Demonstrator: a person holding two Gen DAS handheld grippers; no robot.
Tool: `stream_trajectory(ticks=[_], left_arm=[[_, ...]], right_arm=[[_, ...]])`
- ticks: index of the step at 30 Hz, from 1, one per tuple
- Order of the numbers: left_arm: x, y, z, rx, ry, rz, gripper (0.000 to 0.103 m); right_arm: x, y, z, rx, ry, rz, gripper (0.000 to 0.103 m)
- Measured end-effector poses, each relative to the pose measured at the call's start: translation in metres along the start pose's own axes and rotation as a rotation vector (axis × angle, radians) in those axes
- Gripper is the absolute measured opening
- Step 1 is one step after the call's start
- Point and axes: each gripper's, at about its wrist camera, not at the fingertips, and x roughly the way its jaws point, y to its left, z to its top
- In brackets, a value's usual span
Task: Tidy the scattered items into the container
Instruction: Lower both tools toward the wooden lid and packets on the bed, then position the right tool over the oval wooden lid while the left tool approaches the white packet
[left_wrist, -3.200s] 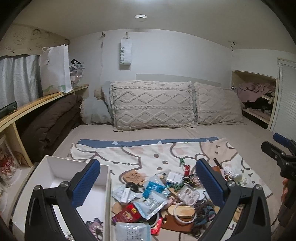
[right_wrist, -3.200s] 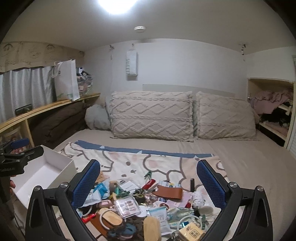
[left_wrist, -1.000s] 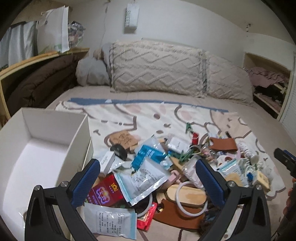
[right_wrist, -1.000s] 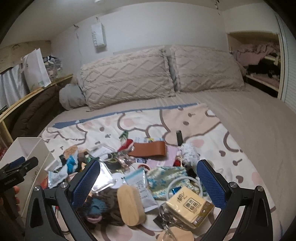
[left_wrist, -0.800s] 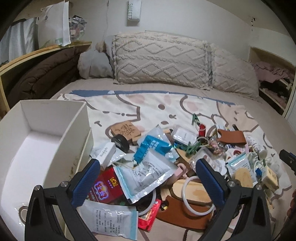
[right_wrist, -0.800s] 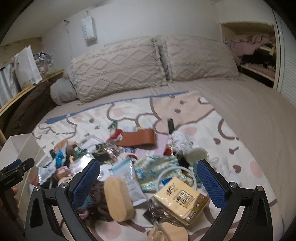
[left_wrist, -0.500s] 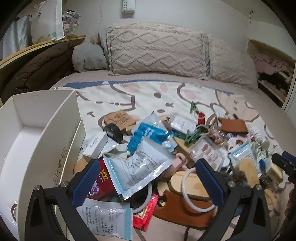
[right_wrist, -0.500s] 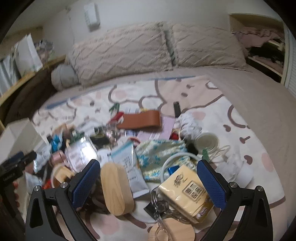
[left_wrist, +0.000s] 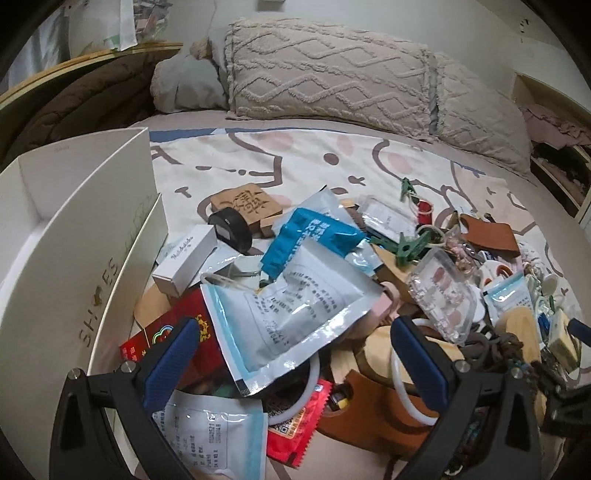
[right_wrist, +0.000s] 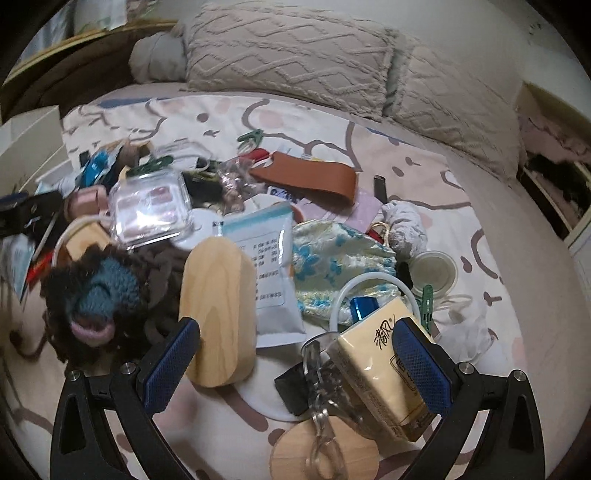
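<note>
A heap of small items lies on a patterned blanket. In the left wrist view a white shoe box (left_wrist: 77, 236) stands at the left, its wall touching the heap. My left gripper (left_wrist: 295, 360) is open low over a white and blue sachet (left_wrist: 291, 314), with a red packet (left_wrist: 173, 336) by its left finger. In the right wrist view my right gripper (right_wrist: 295, 360) is open over the heap, a wooden oval block (right_wrist: 218, 310) near its left finger and a yellow tissue pack (right_wrist: 380, 362) at its right finger. Nothing is held.
Two knitted pillows (left_wrist: 325, 70) line the head of the bed. A brown leather strap (right_wrist: 310, 177), a clear plastic case (right_wrist: 151, 206), a floral pouch (right_wrist: 332, 262) and a dark woolly toy (right_wrist: 99, 291) lie in the heap. Shelves (left_wrist: 557, 170) stand at the right.
Both grippers have tilted down and moved closer to the heap over the last seconds. The items now fill the lower views. Both stay open and hold nothing.
</note>
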Motion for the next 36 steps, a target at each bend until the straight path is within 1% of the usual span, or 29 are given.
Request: stream_trajectory(ticks=[3, 9, 12, 15, 18, 23, 27, 29, 31, 32, 33, 36], left_arm=[[0.006, 0.0, -0.002, -0.001, 0.022, -0.003, 0.103], [0.008, 0.003, -0.003, -0.013, 0.023, -0.022, 0.103], [0.009, 0.003, -0.003, -0.019, 0.026, -0.011, 0.103], [0.011, 0.006, -0.002, -0.041, 0.032, -0.013, 0.103], [0.013, 0.011, -0.001, -0.061, 0.036, -0.018, 0.103], [0.015, 0.015, 0.0, -0.067, 0.027, -0.016, 0.103], [0.015, 0.013, -0.001, -0.023, 0.02, 0.01, 0.101], [0.015, 0.01, -0.002, 0.004, 0.01, 0.019, 0.096], [0.014, 0.008, -0.001, 0.026, 0.001, 0.015, 0.087], [0.013, 0.007, -0.001, 0.034, -0.002, 0.01, 0.084], [0.012, 0.005, -0.001, 0.044, -0.007, 0.004, 0.079], [0.01, 0.002, 0.0, 0.062, -0.013, -0.012, 0.069]], right_arm=[[0.0, 0.008, -0.004, -0.048, -0.001, -0.014, 0.103], [-0.002, 0.028, -0.014, -0.193, -0.014, -0.04, 0.103], [0.0, 0.035, -0.019, -0.25, -0.02, -0.061, 0.103], [0.003, 0.046, -0.025, -0.312, -0.021, -0.095, 0.103], [0.006, 0.054, -0.027, -0.361, -0.031, -0.107, 0.103], [0.01, 0.057, -0.03, -0.384, -0.045, -0.097, 0.103], [0.013, 0.05, -0.031, -0.339, -0.04, -0.055, 0.103], [0.013, 0.046, -0.032, -0.317, -0.041, -0.027, 0.103], [0.014, 0.045, -0.033, -0.303, -0.042, -0.011, 0.103], [0.014, 0.046, -0.033, -0.301, -0.041, -0.008, 0.103], [0.015, 0.046, -0.032, -0.297, -0.037, -0.003, 0.103], [0.014, 0.043, -0.03, -0.279, -0.028, 0.008, 0.103]])
